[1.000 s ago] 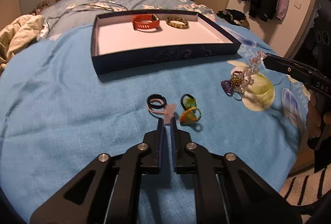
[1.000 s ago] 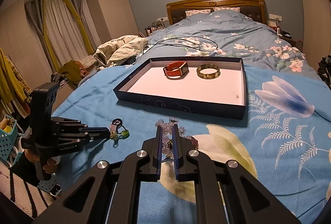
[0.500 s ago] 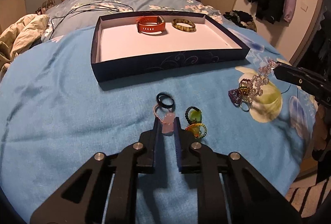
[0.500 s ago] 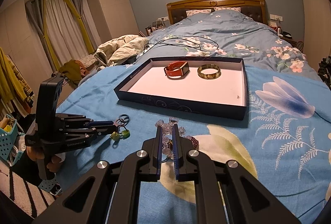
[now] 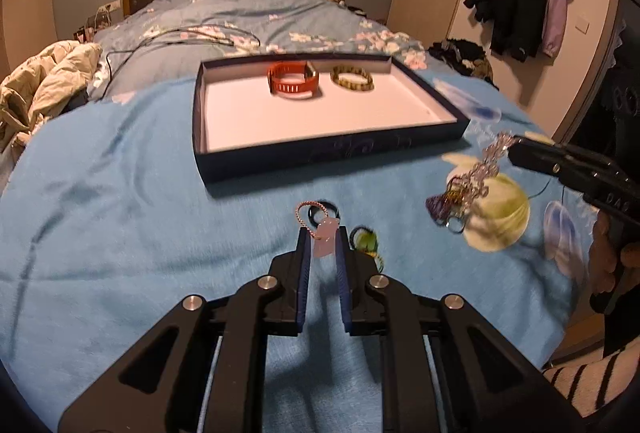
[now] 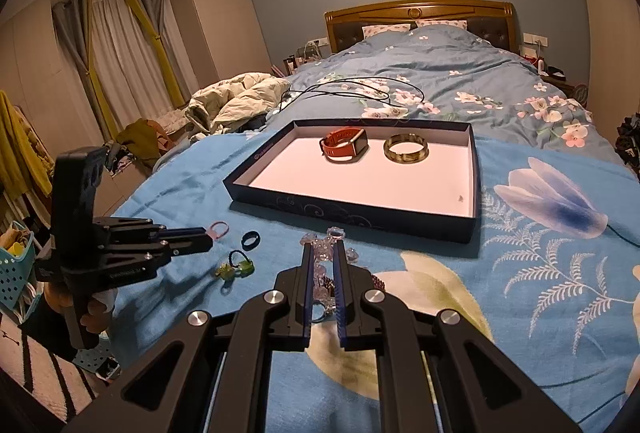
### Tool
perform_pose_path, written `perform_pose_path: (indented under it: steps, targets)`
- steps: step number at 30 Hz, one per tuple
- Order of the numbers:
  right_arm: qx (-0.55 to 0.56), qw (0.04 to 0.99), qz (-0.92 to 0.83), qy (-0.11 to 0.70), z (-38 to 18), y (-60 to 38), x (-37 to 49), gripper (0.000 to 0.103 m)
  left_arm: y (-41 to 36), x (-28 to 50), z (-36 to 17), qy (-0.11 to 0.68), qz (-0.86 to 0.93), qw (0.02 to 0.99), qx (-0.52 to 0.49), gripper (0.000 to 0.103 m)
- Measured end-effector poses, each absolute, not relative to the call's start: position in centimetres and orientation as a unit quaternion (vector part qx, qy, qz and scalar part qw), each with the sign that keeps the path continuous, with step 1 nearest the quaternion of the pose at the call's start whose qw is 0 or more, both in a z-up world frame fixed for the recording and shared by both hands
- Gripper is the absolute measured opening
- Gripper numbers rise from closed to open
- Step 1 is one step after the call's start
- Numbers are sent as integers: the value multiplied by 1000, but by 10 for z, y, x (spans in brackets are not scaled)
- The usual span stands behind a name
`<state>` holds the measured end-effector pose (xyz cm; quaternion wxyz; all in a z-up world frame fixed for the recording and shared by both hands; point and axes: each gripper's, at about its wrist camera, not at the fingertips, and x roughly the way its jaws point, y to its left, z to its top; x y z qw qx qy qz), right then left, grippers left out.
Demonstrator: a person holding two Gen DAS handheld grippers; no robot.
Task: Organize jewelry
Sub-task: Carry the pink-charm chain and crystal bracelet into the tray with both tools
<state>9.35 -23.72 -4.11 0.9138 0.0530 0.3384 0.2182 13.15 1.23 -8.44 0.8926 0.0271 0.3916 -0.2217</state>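
On a bed spread with a blue blanket (image 5: 100,233), two hand-held tools are lifting jewelry toward a dark box lid (image 5: 320,153) that is already holding an orange watch band (image 5: 294,83) and a mottled bangle (image 5: 352,77). The left tool (image 5: 323,239) is pinching a pale pink charm on a thin cord loop (image 5: 306,211), its jaws clamped on the charm just above a black ring (image 5: 324,211) lying on the blanket. The right tool (image 6: 322,259) is closing on a clear bead bracelet (image 6: 326,253), whose lower end is dragging a tangle of smaller pieces (image 5: 450,203) over the blanket; whether those pieces are hooked to the bracelet or merely resting against it is hard to say. Green hair ties (image 6: 236,269) are waiting between the two tools.

The risks appear plain: the small charm could be slipping from its narrow pinch on the way to the lid, and the trailing tangle could be snagging, dropping off short of the lid, or dragging the bracelet from the grip.
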Motion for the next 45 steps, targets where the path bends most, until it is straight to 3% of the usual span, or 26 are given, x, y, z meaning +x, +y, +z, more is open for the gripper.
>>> perform_pose_path:
  steps: [18, 45]
  targets:
    - [44, 930, 214, 294, -11, -237, 125, 8, 0, 153, -33, 314, -232, 921, 9, 13]
    - [39, 923, 172, 342, -39, -236, 239, 8, -34, 260, -61, 358, -227, 905, 14, 13]
